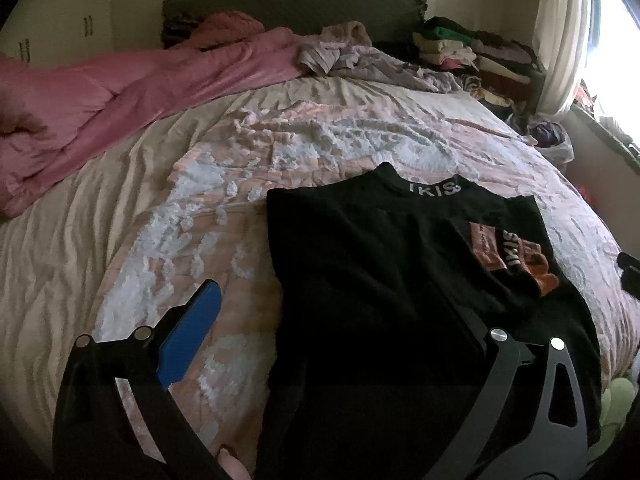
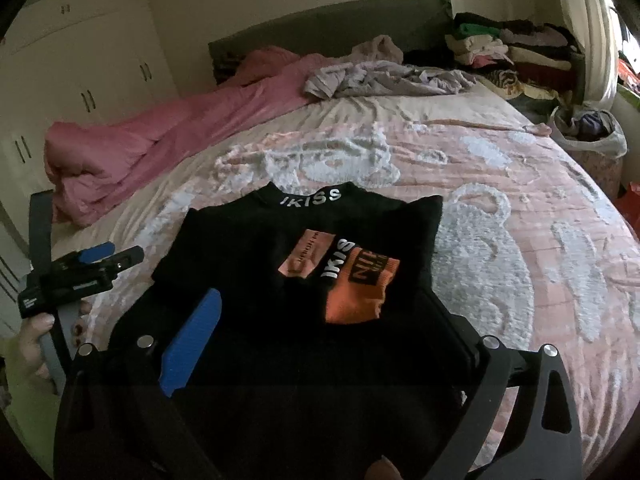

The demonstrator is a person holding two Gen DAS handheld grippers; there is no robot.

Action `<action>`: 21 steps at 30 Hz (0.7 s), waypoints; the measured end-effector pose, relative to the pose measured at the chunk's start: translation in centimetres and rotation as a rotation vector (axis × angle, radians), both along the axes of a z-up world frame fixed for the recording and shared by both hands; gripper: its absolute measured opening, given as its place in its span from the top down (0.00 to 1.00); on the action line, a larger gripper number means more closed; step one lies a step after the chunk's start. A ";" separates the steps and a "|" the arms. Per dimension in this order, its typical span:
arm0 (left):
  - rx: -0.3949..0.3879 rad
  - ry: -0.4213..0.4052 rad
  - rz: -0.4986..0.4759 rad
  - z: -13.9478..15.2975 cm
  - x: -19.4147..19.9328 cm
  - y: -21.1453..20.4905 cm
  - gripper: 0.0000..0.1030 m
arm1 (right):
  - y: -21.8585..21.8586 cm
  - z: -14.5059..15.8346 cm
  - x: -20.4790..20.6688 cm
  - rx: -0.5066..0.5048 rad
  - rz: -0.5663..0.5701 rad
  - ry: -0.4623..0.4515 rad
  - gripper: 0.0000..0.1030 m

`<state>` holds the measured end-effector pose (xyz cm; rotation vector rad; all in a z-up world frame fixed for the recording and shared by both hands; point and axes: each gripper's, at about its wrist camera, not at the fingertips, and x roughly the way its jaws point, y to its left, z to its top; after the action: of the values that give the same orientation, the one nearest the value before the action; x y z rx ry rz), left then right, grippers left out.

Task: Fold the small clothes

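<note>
A small black top (image 1: 384, 264) with an "IKISS" collar and an orange print lies flat on the bed; it also shows in the right wrist view (image 2: 280, 280). My left gripper (image 1: 328, 312) is open above its lower left part, its blue finger (image 1: 188, 336) over the bedspread beside the top's left edge. It also shows from the side in the right wrist view (image 2: 116, 254). My right gripper (image 2: 324, 328) is open and empty above the top's lower half, its blue finger (image 2: 192, 344) over the black cloth.
The bed has a pink and white patterned bedspread (image 2: 520, 240). A pink duvet (image 1: 120, 96) lies along the far left. Loose lilac clothes (image 1: 360, 56) and a stack of folded clothes (image 1: 472, 48) lie at the head. A bag (image 2: 592, 128) stands by the right side.
</note>
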<state>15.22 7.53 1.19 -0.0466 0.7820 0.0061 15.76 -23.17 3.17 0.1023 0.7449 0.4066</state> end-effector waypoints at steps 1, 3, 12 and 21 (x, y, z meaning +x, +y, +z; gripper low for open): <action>0.004 0.003 0.004 0.0 -0.5 0.2 0.09 | -0.3 0.3 -0.5 0.000 0.000 -0.006 0.06; 0.006 0.005 0.011 0.0 -1.2 0.6 0.09 | -0.9 0.8 -1.3 0.004 -0.001 -0.014 0.06; 0.011 -0.012 0.043 1.3 -3.8 2.2 0.09 | -2.5 2.0 -4.7 0.014 -0.004 -0.042 0.05; 0.007 -0.022 0.061 2.3 -6.1 3.2 0.09 | -3.0 2.9 -7.4 0.002 0.013 -0.066 0.05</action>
<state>9.11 10.72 3.52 -0.0634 0.7580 0.0663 8.40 -26.18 6.03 0.0861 0.6804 0.4211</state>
